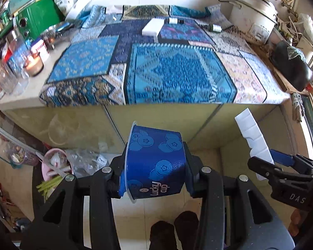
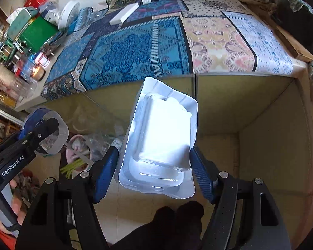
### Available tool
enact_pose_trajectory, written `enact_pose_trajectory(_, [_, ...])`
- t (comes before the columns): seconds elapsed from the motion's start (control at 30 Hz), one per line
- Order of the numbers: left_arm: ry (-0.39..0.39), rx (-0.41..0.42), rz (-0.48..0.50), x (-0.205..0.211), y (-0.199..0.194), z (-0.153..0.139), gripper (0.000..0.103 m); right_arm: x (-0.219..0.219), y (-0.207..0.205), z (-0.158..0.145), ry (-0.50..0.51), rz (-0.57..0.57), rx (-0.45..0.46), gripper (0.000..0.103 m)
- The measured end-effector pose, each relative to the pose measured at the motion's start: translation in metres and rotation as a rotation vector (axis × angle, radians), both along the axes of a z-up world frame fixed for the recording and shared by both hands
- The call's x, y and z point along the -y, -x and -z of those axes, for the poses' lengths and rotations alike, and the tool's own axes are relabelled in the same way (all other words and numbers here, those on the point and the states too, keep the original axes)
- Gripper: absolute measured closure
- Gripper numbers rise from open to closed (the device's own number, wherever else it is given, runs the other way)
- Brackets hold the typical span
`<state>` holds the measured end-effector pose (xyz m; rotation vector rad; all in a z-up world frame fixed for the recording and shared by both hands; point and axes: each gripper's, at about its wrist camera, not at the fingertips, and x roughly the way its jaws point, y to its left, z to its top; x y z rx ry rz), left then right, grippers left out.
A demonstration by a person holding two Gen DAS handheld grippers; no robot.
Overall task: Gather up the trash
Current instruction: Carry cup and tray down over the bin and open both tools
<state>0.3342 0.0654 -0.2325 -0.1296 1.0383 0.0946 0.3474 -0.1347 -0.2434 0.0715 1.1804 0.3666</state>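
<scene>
so the left hand-held gripper is squeezing a blue "lucky cup" blueberry cup sideways between its pads, rim pointing left, and it's hanging out in front of the tabletop, below its front edge. the right hand-held gripper is clamping a clear white plastic blister tray across its width, also hovering in front of and below the tabletop edge, off to the cup's right.

up on the tabletop the patchwork blue cloth is covering most of the surface. a flat white box is sitting toward the far side of the cloth, with two small dark bottles lying just behind it. a white rice cooker is standing at the cloth's far right corner. left of the cloth there's a lit candle jar and a green appliance behind it.

down on the floor left of the cup, a pink bowl and some crumpled clear plastic are lying in a pile.
</scene>
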Motion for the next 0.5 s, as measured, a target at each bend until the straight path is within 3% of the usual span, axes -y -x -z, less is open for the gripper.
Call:
enact_pose_trajectory(0.23, [0.008, -0.081, -0.026, 0.014, -0.009, 0.063, 0.061, 0.012, -0.014, 0.063, 0.041, -0.022, -0.089, 0.036])
enact_pose_trajectory(0.5, [0.065, -0.166, -0.118, 0.017, -0.03, 0.203, 0.061, 0.021, -0.053, 0.195, 0.082, -0.037, -0.202, 0.036])
